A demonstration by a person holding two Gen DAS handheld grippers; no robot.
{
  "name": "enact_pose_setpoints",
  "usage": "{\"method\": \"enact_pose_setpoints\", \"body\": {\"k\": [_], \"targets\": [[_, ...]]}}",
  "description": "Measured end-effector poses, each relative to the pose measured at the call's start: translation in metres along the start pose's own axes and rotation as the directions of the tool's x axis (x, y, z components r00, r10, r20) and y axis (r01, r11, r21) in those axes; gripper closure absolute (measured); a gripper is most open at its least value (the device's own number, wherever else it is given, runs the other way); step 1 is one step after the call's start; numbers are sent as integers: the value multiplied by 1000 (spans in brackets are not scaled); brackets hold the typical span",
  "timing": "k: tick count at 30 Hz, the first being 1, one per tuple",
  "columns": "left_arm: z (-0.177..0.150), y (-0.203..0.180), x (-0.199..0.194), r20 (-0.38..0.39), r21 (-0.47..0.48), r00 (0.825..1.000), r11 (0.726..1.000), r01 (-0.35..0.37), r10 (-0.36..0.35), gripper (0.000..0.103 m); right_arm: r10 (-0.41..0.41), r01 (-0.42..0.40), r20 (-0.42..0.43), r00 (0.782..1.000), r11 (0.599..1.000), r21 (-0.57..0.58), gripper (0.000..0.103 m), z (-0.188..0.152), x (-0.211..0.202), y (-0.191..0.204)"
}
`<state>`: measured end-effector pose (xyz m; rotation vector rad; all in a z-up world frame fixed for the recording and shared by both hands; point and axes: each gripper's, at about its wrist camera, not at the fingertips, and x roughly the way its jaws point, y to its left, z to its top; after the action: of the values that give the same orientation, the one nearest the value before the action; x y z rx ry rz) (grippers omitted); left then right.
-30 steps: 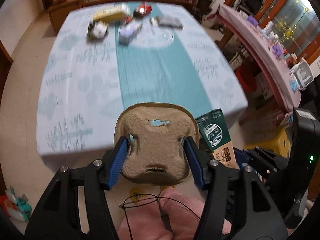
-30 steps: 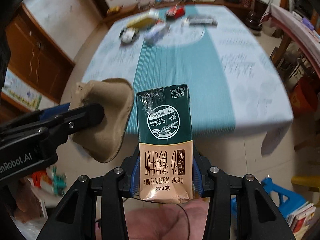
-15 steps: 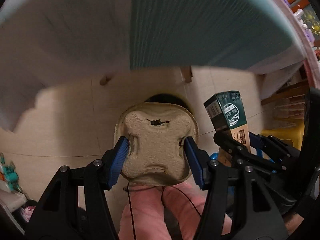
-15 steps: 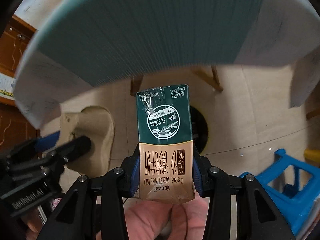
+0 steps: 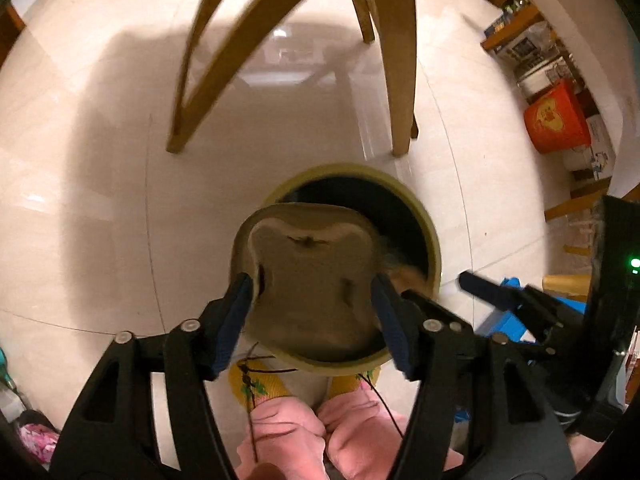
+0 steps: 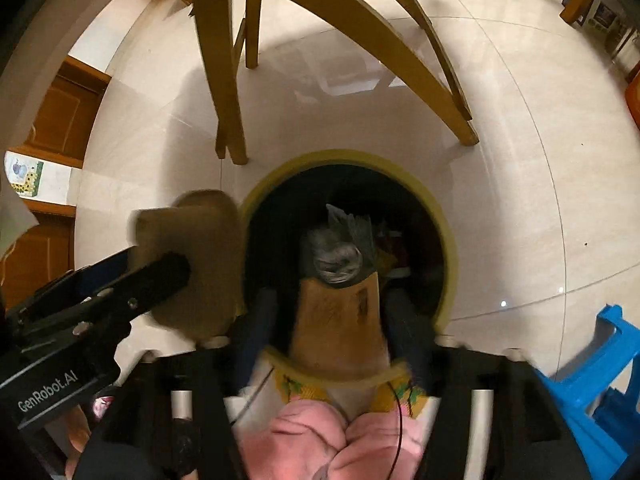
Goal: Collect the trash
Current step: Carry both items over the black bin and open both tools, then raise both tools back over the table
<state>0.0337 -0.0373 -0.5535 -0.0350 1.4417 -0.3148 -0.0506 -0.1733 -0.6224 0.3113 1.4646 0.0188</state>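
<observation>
Warm, yellowish indoor light is falling from above, bouncing off the glossy floor tiles as pale glare patches. A broad soft shadow is spreading beneath the wooden legs. The fisheye lenses are bending straight lines and darkening the corners. Motion blur is smearing the carton, the bin rim and the cardboard tray.

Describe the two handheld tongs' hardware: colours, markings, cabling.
Both are matte black, angular bodies with silver screw heads. The left tongs carry blue finger pads; the right tongs are blurred, pads dark. White "GenRobot.AI" lettering marks the left body; a green LED glows on the right. A thin black cable hangs below.
</observation>
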Motion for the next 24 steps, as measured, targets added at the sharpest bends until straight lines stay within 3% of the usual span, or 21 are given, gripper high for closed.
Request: {"method": "enact_pose_setpoints", "body": {"k": [1, 6, 12, 20, 24], "targets": [[2, 1, 8, -8, -11, 1000, 1000, -17, 17, 28, 4, -4, 7, 1000, 1000, -8, 18, 1, 3, 0], [11, 1, 21, -28, -31, 999, 999, -22, 21, 28, 10, -9, 23, 1000, 1000, -3, 17, 4, 8, -3], [9, -9, 5, 1, -1, 999, 999, -33, 33, 28, 10, -10, 36, 999, 1000, 13, 17, 22, -16, -17], [7, -20, -84, 36, 12, 998, 998, -57, 56, 28, -12, 11, 27, 1000, 999, 39, 17, 22, -79, -27], [12, -31, -156, 67, 14, 994, 996, -85, 84, 28, 1, -2, 36, 999, 1000, 29, 17, 25, -150, -15]]}}
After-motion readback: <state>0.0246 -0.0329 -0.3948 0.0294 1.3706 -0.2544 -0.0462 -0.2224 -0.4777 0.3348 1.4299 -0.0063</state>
